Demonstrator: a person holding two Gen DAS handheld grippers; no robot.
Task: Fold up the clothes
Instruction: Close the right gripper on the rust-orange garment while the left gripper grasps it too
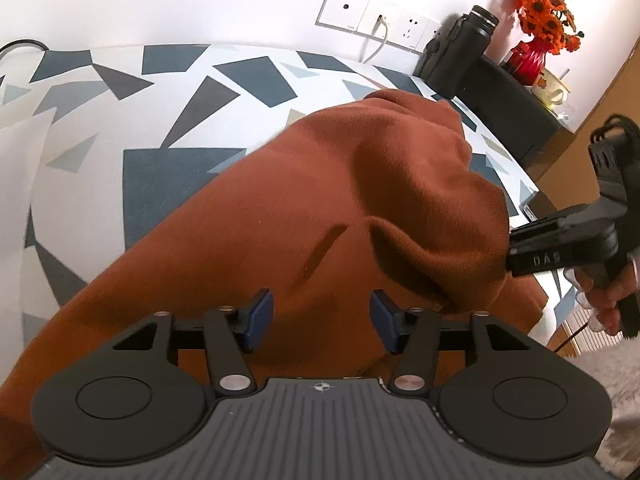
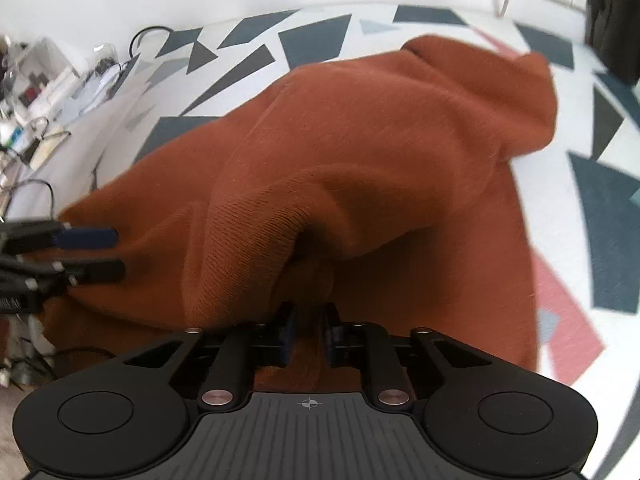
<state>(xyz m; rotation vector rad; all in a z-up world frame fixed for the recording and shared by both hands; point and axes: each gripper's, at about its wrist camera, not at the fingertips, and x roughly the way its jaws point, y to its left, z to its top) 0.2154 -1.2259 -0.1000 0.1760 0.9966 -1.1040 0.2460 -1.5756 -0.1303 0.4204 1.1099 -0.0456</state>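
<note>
From my left wrist camera, the left gripper [image 1: 322,322] hangs over the rust-brown knitted garment [image 1: 248,240] with its blue pads standing apart, nothing pinched between them — only flat cloth lies beneath the gap. The garment spreads across a table covered in a white cloth printed with grey and dark-blue triangles [image 1: 120,128], and it fills most of the near half of my view, running under the gripper body and off the lower left edge. Just ahead and to the right of the pads, the fabric rises into a bunched, rounded fold.

That fold is drawn toward the right gripper [image 1: 510,252], which comes in from the right edge of this view with a hand [image 1: 604,300] around its black handle; its tip meets the raised edge of the cloth.

From my right wrist camera, the right gripper's [image 2: 310,332] blue pads sit nearly together with a ridge of the brown fabric clamped between them — the cloth lifts from the pads and rolls forward in a thick hump. The rest of the garment lies ahead and to both sides, reaching a folded end near the far right. At the left edge I see the left gripper's fingers [image 2: 90,238] parted, lying against the garment's near left edge.

On the far right in the left view stand a red vase of orange flowers [image 1: 540,40] and a black bag [image 1: 456,52].
</note>
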